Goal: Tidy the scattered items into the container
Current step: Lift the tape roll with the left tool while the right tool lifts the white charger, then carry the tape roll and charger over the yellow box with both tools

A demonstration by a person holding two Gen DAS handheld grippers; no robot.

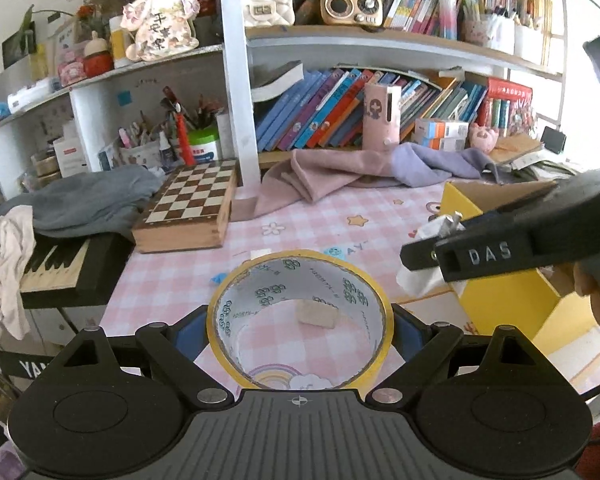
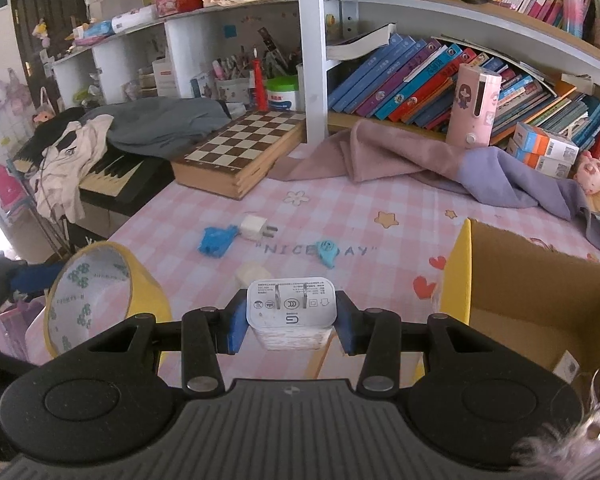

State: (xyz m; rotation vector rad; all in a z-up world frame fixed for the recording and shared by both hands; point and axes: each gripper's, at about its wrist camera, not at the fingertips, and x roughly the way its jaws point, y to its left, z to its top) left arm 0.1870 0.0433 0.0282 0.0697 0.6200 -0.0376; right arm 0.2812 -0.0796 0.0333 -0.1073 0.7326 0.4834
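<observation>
We hold two sets of tongs over the desk point(image 2: 340, 208), one in each hand. The left tongs point(image 1: 298, 330) stand wide and are clamped on one roll of yellow tape point(image 1: 298, 312), its two blue pads pressing the roll's outer sides, the roll lifted clear of the pink checked cover. The right tongs point(image 2: 291, 318) are clamped on one white charger point(image 2: 290, 306), its two flat prongs folded against the face turned toward the camera. One yellow cardboard box point(image 2: 458, 264) stands open at the right, just beside the charger; in the left wrist view the right tongs reach across in front of it. On the cover we count five loose things: one small white plug point(image 2: 254, 227) with two prongs, one crumpled blue piece point(image 2: 216, 240) touching it, one small teal piece point(image 2: 327, 252) on the printed lettering, and one pale eraser-like block point(image 2: 252, 272) just beyond the charger. One folded chessboard point(image 2: 244, 148) lies at the back left, well apart from the box
</observation>
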